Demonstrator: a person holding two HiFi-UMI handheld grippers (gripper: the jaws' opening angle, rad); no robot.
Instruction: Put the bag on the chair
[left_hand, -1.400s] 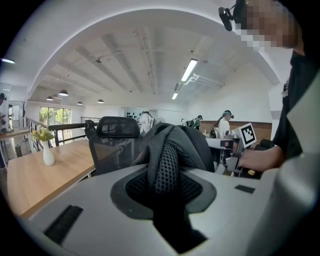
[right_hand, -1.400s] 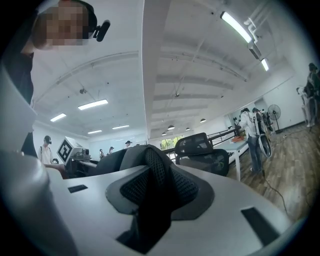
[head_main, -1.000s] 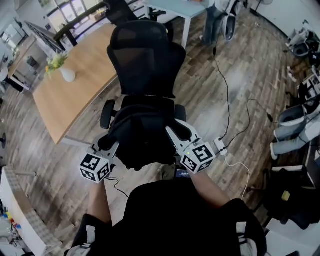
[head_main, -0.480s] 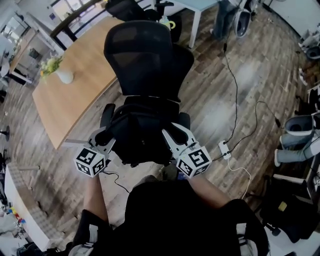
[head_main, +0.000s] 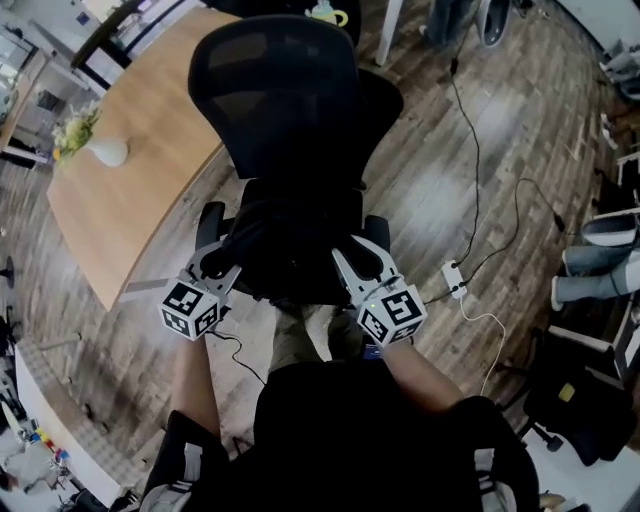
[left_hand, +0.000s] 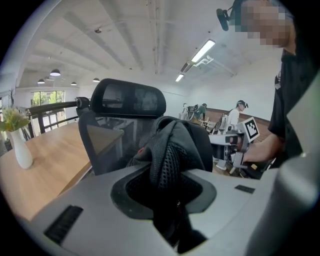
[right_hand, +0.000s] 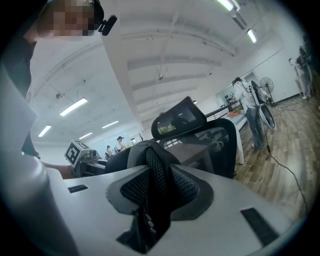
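A black bag (head_main: 285, 250) hangs between my two grippers, right over the seat of a black mesh office chair (head_main: 275, 95). The bag hides most of the seat, and I cannot tell whether it rests on it. My left gripper (head_main: 213, 263) is shut on a black mesh shoulder strap (left_hand: 167, 160) on the bag's left side. On the bag's right side, my right gripper (head_main: 352, 258) is shut on the other mesh strap (right_hand: 155, 175). In both gripper views the strap fills the gap between the pads, with the chair's headrest (left_hand: 127, 97) behind it.
A wooden table (head_main: 130, 190) with a white vase of flowers (head_main: 100, 150) stands to the chair's left. Cables and a white power strip (head_main: 455, 280) lie on the wood floor at the right. More chairs (head_main: 600, 270) stand at the right edge.
Both grippers have carried the bag forward and down towards the chair seat. The chair now fills more of the head view.
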